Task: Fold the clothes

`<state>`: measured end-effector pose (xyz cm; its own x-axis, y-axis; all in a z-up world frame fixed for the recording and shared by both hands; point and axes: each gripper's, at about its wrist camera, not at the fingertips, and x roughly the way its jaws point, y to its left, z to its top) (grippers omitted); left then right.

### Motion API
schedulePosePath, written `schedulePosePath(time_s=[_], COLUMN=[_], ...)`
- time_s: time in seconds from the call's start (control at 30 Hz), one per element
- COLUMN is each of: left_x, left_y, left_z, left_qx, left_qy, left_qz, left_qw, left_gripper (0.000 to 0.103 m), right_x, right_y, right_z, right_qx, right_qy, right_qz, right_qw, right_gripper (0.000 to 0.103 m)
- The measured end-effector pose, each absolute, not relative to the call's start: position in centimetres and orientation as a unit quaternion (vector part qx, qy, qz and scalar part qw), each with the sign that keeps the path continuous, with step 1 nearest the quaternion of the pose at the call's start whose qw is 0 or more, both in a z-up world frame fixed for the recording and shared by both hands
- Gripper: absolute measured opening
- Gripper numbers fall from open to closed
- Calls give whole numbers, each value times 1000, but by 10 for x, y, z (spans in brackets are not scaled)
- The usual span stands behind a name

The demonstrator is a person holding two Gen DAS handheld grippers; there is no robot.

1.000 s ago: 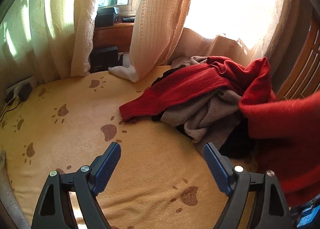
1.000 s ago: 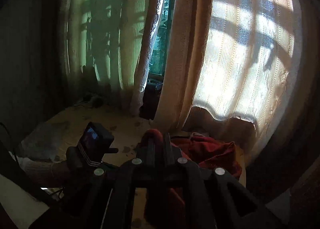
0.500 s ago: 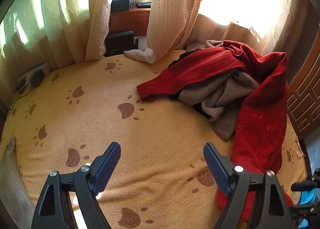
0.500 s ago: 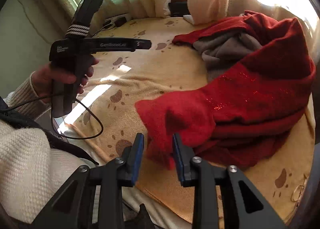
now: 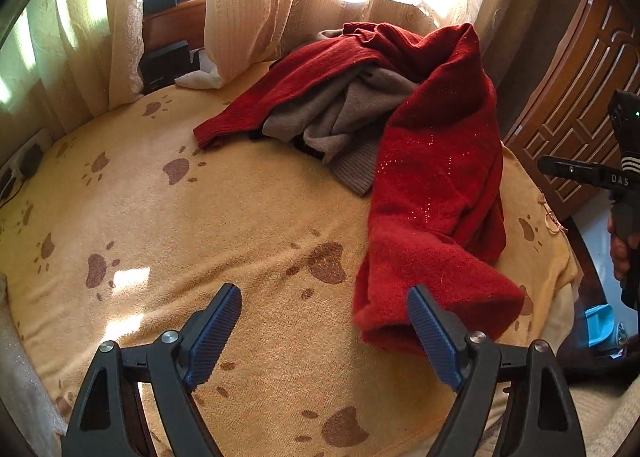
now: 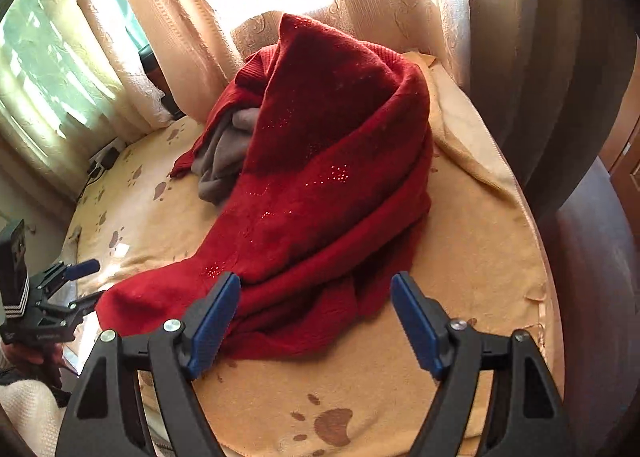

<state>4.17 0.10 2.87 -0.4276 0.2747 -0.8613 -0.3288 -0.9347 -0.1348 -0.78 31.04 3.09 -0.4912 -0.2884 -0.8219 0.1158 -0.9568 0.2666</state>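
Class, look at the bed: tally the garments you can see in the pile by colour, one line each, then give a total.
Red garments: 2, a sparkly sweater and a ribbed knit
Grey garments: 1, a knit
Total: 3, though a dark scrap under the pile is unclear.

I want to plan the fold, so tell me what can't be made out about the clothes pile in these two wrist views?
- Grey knitted garment: mostly buried under the red sparkly sweater in both views; its type is unclear.
- Dark item under the grey knit, left wrist view: only a sliver shows.
- Red sweater's sleeves and neckline: bunched folds hide them.
- Behind the pile: window glare washes out the cream curtain.
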Motion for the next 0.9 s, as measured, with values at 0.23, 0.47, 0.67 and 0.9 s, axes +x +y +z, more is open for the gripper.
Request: schedulePosePath(time_s=[0.23, 0.47, 0.67, 0.9], left_x=[50, 53, 51, 42], left_y=[5, 12, 7, 12], left_z=[22, 19, 17, 9], left_qx=[-512, -506, -504, -511], left_qy=[12, 8, 8, 22], left_qz=[848, 855, 857, 849], left_qw=[138, 117, 107, 134], left_gripper=[87, 87, 87, 87], right_x=[-74, -166, -162, -77], right_y=[305, 261, 289, 353], right_z=[57, 66, 38, 28], right_qx=[427, 409, 456, 493], right_qy=[-68, 61, 34, 27], right_qz=[-895, -908, -888, -868], right_qw=[111, 60, 41, -46], right_gripper=[81, 77, 23, 23])
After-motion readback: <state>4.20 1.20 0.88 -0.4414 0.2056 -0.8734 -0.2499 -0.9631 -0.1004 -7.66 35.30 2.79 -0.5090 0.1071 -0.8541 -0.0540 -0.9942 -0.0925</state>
